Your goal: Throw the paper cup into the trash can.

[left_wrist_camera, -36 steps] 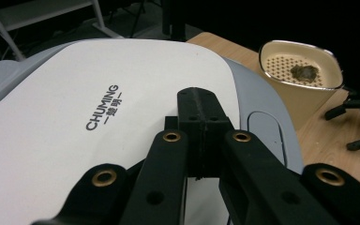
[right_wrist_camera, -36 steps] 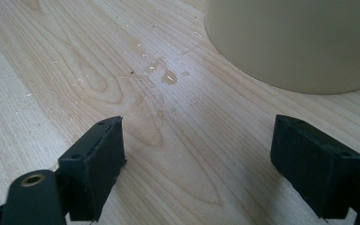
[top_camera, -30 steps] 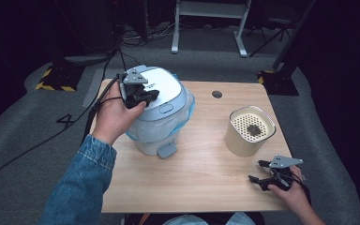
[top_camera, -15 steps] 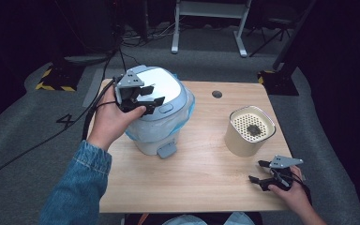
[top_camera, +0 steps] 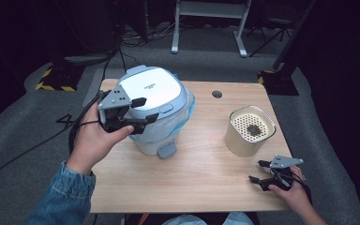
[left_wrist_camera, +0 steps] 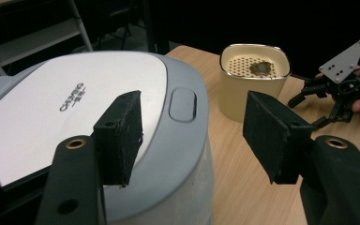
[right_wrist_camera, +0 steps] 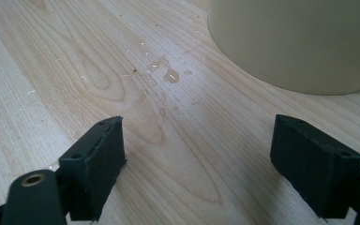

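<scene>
Wooden table (top_camera: 192, 178), left claw (top_camera: 143, 110) spread wide at white bin (top_camera: 157, 110), right claw (top_camera: 258, 171) released near cream container (top_camera: 249, 132)

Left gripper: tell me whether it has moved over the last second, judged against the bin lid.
Yes. The left gripper has slid off the far-left part of the white bin lid toward the person, and now hangs open at the lid's near-left edge.
</scene>
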Tool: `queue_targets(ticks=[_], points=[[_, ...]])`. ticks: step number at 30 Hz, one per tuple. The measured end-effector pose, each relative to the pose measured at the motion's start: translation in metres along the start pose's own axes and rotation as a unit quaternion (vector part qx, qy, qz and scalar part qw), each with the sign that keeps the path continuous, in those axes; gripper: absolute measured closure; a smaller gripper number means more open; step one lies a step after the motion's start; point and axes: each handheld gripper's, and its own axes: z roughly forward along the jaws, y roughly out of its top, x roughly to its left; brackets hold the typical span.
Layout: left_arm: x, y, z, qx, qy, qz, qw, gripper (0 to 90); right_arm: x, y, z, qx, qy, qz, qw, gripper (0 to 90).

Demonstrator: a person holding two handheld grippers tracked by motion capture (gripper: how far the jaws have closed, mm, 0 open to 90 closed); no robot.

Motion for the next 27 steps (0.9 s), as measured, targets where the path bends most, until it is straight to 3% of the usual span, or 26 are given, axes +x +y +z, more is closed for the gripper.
queue_targets(ticks=[8,18,23,27], points=[[-0.008,-0.030,-0.017,0.017,0.012,-0.006,0.9998,38.0,0.000,0.000,0.000,0.000,0.000,0.000,1.0000,18.3],[-0.010,-0.071,-0.025,0.033,0.028,-0.021,0.9988,36.8,0.000,0.000,0.000,0.000,0.000,0.000,1.0000,18.3],[-0.006,-0.097,-0.025,0.035,0.032,-0.045,0.9978,37.0,0.000,0.000,0.000,0.000,0.001,0.001,1.0000,18.3],[-0.004,-0.114,-0.022,0.038,0.024,-0.060,0.9972,36.7,0.000,0.000,0.000,0.000,0.000,0.000,1.0000,18.2]])
